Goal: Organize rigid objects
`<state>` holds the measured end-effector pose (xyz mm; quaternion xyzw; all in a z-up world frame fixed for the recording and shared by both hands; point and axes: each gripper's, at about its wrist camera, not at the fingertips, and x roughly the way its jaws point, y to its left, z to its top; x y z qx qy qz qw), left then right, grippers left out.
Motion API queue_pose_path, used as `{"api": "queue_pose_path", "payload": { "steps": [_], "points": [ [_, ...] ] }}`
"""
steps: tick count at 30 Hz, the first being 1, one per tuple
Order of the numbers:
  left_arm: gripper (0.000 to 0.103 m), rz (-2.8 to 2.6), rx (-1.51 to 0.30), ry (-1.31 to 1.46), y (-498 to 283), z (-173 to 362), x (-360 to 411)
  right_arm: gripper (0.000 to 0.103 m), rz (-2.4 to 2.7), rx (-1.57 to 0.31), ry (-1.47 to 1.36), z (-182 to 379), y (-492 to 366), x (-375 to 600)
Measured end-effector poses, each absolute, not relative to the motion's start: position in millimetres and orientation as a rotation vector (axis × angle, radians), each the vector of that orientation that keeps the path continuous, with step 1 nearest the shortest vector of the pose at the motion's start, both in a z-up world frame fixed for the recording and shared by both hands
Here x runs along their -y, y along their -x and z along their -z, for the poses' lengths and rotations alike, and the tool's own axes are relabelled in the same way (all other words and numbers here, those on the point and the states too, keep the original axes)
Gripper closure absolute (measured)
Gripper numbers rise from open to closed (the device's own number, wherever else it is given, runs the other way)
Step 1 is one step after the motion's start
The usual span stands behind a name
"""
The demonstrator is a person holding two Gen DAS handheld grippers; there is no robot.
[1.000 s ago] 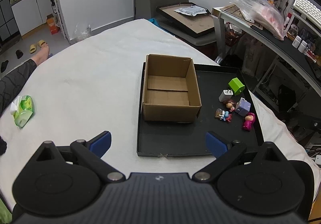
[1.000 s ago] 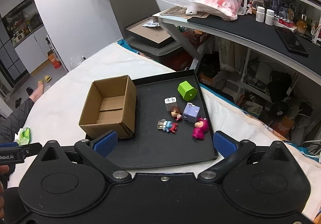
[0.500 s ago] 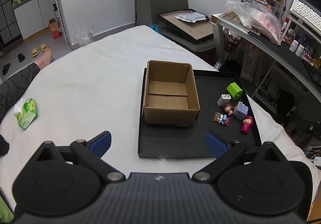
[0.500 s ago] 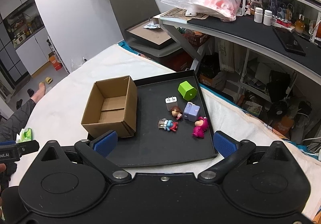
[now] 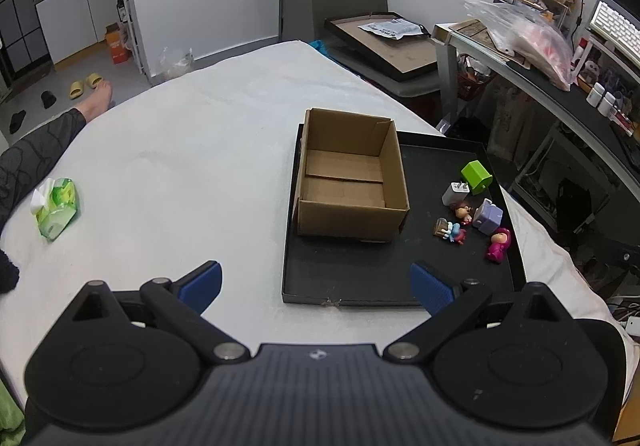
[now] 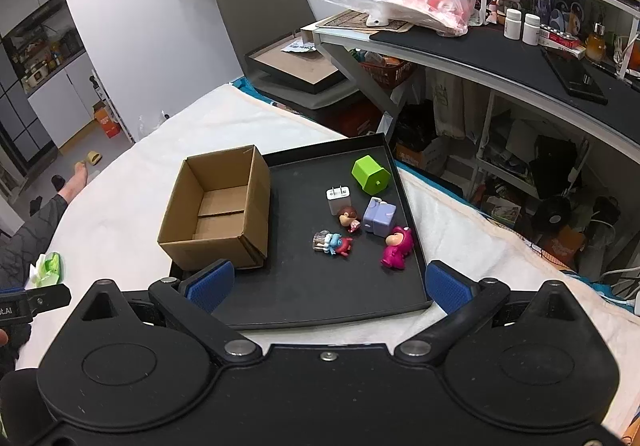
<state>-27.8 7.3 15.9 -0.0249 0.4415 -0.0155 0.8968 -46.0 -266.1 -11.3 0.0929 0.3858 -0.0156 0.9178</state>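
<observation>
From the left wrist view, we hold our left gripper (image 5: 316,288) with jaws wide and empty over the white cloth; the open brown cardboard box (image 5: 352,182) sits at twelve o'clock on the shallow black tray (image 5: 360,286), its long axis running away from us. From the right wrist view, our right gripper (image 6: 326,286) is likewise wide and empty. We judge nothing is packed yet; next we must reach the magenta toy figure (image 6: 394,248), lying head toward one o'clock.
</observation>
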Motion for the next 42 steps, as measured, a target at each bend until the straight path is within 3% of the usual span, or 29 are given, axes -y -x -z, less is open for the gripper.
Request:
{"api": "queue_pose_path", "payload": {
  "steps": [21,42],
  "points": [
    [0.003,0.031,-0.899,0.070,26,-19,-15,0.000,0.030,-0.810,-0.177,13,46,261],
    [0.004,0.000,-0.933,0.067,-17,11,-9,0.002,0.049,-0.828,-0.275,54,-3,285]
  ]
}}
